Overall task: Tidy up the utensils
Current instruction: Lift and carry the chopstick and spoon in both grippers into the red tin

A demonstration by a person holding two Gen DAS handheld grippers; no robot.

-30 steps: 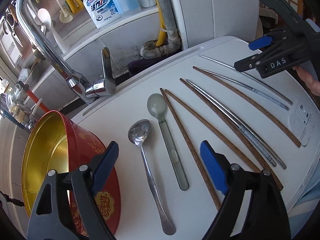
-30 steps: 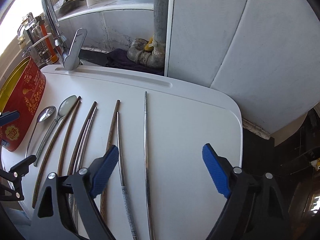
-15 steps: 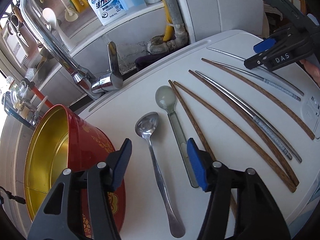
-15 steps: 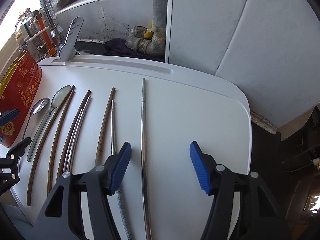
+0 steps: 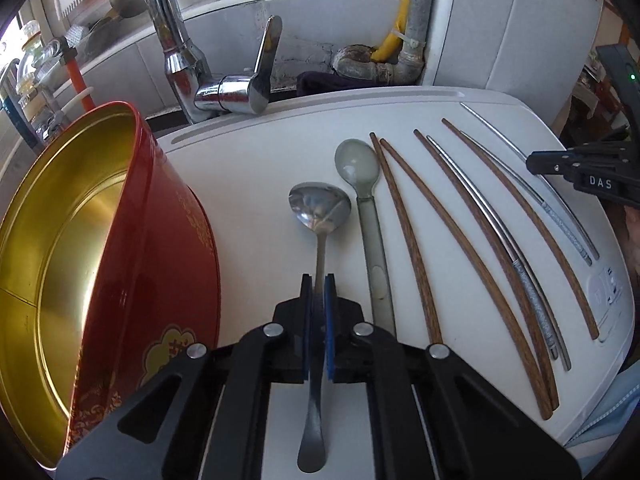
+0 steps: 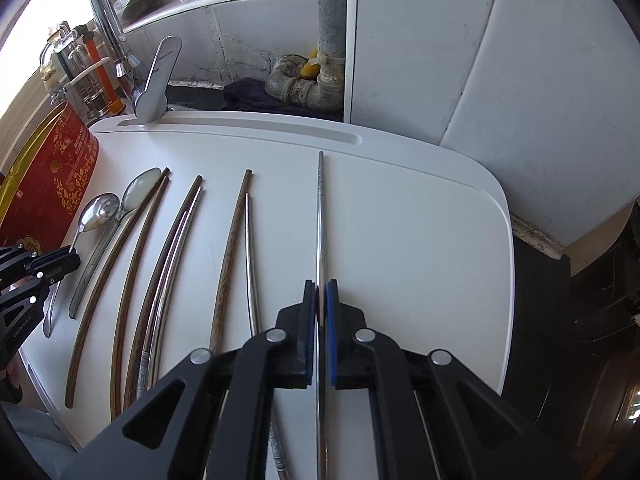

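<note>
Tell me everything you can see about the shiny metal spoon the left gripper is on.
The metal spoon looks like polished steel, with a rounded mirror-bright bowl and a slim handle that widens at its end. It lies flat on the white board, bowl pointing toward the faucet, between the red tin and the grey spoon. The left gripper is shut on its handle.

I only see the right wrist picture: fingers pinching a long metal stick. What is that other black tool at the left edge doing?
Observer: That is the left gripper. Its fingers are shut on the handle of the metal spoon.
Operator: And the red thing beside it?
Observer: A red tin. The left wrist view looks into its open mouth, which shows a gold lining.
</note>
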